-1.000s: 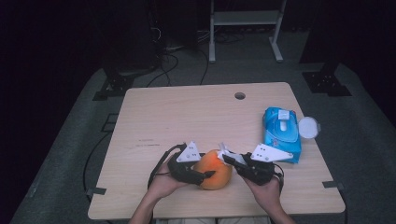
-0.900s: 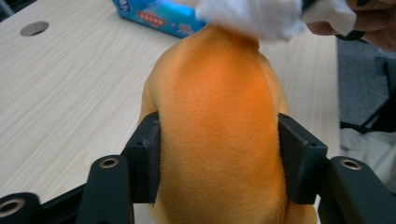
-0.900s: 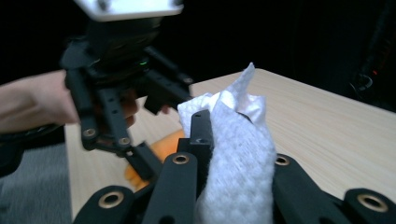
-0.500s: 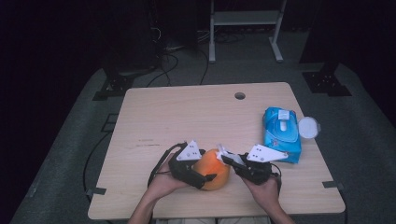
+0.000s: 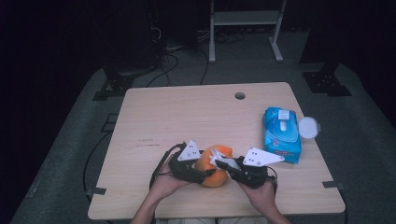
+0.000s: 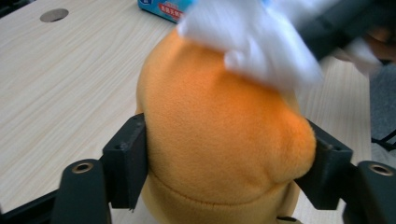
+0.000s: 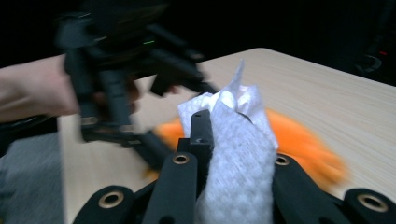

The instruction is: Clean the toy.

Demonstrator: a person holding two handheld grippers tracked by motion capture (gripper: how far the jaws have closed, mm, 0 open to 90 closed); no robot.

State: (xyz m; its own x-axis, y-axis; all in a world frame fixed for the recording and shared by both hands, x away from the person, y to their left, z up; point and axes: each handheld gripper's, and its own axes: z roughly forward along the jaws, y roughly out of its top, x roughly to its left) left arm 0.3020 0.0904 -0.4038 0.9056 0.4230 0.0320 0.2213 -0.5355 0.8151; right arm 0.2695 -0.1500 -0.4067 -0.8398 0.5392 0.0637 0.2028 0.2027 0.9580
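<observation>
An orange plush toy point(image 5: 215, 170) sits near the table's front edge, between both hands. My left gripper point(image 5: 205, 173) holds it from the left. Its jaws have just been closing, and in the left gripper view its pads point(image 6: 126, 163) press into both sides of the plush toy point(image 6: 219, 135). My right gripper point(image 5: 223, 163) comes in from the right, shut on a crumpled white wipe point(image 7: 238, 154). The wipe point(image 6: 252, 42) lies against the top of the toy. The right gripper view is blurred, with the toy point(image 7: 299, 135) behind the wipe.
A blue pack of wipes point(image 5: 281, 134) lies at the right side of the wooden table point(image 5: 187, 116), with a round white lid point(image 5: 308, 127) beside it at the edge. A cable hole point(image 5: 240, 95) is near the far edge.
Both hands stay at the plush toy near the front edge. The white wipe has shifted slightly over the top of the toy.
</observation>
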